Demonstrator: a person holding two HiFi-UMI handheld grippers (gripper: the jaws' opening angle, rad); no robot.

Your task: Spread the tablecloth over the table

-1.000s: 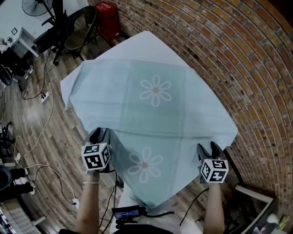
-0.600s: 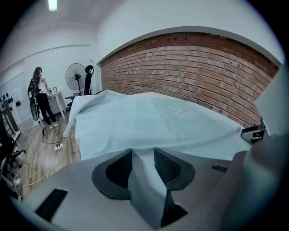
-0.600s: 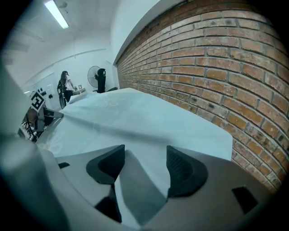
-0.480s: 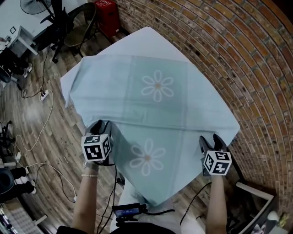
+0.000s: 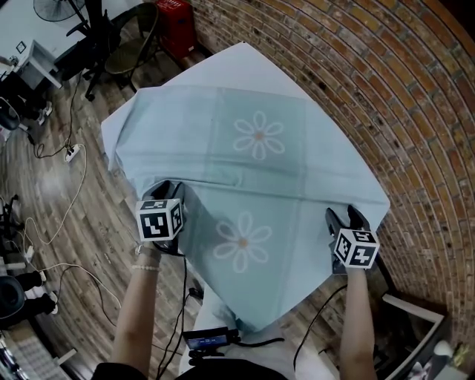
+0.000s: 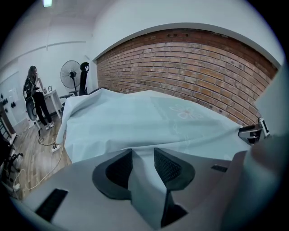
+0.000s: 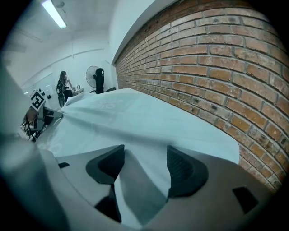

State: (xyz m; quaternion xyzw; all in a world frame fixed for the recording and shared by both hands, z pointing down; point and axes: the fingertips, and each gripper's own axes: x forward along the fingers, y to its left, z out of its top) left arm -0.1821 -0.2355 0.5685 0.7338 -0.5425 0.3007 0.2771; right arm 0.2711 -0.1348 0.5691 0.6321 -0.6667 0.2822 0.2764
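A pale teal tablecloth (image 5: 260,178) with white daisy prints lies spread over the table, which it hides; a paler strip (image 5: 237,70) shows past its far edge. My left gripper (image 5: 169,194) holds the cloth's near left edge, and in the left gripper view a fold (image 6: 143,176) is pinched between its dark pads. My right gripper (image 5: 343,217) holds the near right edge by the brick wall, with a fold (image 7: 135,180) running between its wider-set jaws. The near hem hangs down between the two grippers (image 5: 245,304).
A brick wall (image 5: 386,89) runs close along the table's right side. A red crate (image 5: 172,22) and a chair (image 5: 130,52) stand beyond the far corner. Cables and a power strip (image 5: 72,156) lie on the wooden floor at left. A person (image 6: 36,97) stands far off beside a fan (image 6: 70,76).
Both grippers have moved forward, away from the body, carrying the near edge with them. The cloth now lies farther over the table and flatter.
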